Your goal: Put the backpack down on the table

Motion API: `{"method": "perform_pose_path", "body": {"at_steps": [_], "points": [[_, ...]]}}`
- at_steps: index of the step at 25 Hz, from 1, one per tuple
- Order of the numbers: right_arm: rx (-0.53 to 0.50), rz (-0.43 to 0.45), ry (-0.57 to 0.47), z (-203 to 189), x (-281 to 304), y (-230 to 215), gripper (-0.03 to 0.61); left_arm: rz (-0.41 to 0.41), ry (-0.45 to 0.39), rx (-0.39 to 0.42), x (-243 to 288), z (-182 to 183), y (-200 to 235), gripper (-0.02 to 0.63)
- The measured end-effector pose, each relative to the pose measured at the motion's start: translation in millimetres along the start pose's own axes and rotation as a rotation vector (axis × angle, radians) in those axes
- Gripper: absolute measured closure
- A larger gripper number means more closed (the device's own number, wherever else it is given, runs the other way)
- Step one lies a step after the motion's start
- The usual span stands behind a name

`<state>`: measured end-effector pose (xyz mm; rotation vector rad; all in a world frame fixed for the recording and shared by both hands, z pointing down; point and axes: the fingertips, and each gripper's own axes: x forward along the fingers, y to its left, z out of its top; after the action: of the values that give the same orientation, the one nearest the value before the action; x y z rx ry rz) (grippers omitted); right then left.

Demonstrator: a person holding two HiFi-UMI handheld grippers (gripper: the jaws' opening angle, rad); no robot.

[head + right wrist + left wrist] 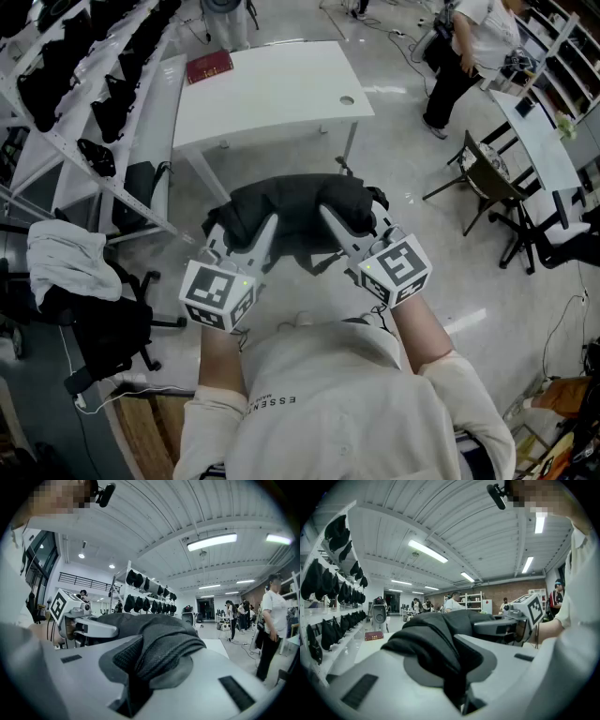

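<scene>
Pinching black fabric, the left tongs [268, 227] are nearly pressed together, with a fold of the backpack [300, 208] caught between their pads. The left gripper view shows that fold running down into the narrow gap. The right tongs [330, 217] stand the same way, almost closed on a bunched piece of mesh-textured backpack cloth, seen plainly in the right gripper view.

The backpack hangs in the air between the two tongs, over the floor [412, 169] and short of the near edge of the white surface [272, 94], touching neither. Its long axis runs from one pair of tongs to the other, roughly along that near edge. Which end is its top cannot be told, nor whether it is zipped or what is in it.

A red book [208, 67] lies at the far left corner of the surface. Beside the left edge stands a rack [70, 155] holding black bags [111, 103].
</scene>
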<state>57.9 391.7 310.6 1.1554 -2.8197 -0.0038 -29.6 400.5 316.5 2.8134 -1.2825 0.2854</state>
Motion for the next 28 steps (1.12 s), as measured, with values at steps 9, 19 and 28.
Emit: {"method": "perform_pose_path", "body": {"at_steps": [9, 19, 28], "points": [[0.03, 0.004, 0.016, -7.1, 18.7, 2.5, 0.508, 0.017, 0.018, -0.011, -0.3, -8.1, 16.7, 0.551], [0.045, 0.023, 0.025, -14.2, 43.7, -3.8, 0.508, 0.009, 0.021, -0.045, 9.0, -17.4, 40.6, 0.551], [0.064, 0.072, 0.057, -24.8, 91.1, -44.3, 0.503, 0.05, 0.058, -0.098, 52.5, -25.6, 80.1, 0.551]]}}
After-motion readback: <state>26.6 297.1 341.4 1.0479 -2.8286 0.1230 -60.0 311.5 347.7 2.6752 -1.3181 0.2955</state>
